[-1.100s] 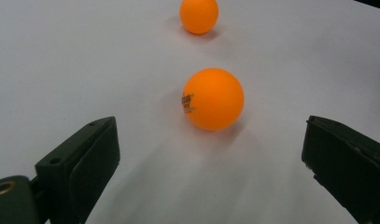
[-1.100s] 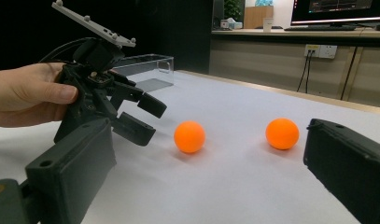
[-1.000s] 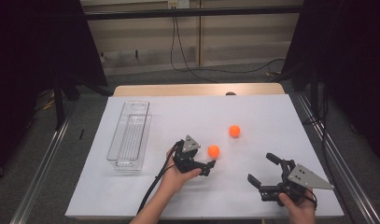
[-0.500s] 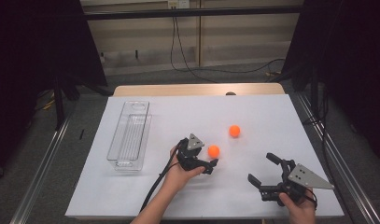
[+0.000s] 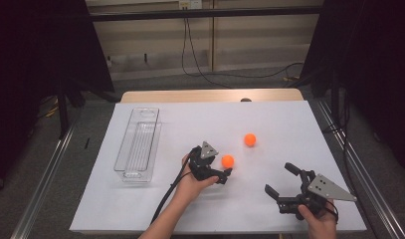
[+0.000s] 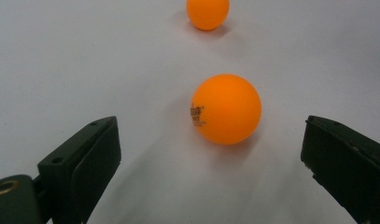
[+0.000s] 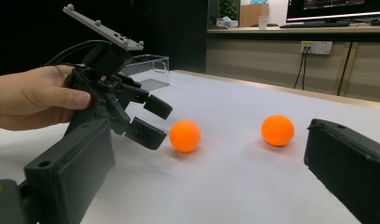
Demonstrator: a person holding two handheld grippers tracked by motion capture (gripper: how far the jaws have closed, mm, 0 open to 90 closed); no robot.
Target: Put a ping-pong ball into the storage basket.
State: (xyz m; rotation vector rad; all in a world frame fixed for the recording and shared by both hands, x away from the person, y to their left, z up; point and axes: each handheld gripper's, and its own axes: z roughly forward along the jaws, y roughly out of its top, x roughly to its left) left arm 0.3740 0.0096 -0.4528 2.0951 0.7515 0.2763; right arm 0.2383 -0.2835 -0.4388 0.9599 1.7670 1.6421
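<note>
Orange near ball [image 6: 226,108] sits dead ahead at 12 o'clock of the left gripper [image 5: 221,175], jaws spread wide with the ball just past their tips, nothing grasped yet; second ball [image 5: 250,139] lies farther on at about 1. Right gripper [image 5: 284,179] at 4 o'clock is also released, well apart, so left is nearer

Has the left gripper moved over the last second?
Yes. The left gripper has edged toward the near orange ball and away from the clear tray; its jaws are open.
</note>
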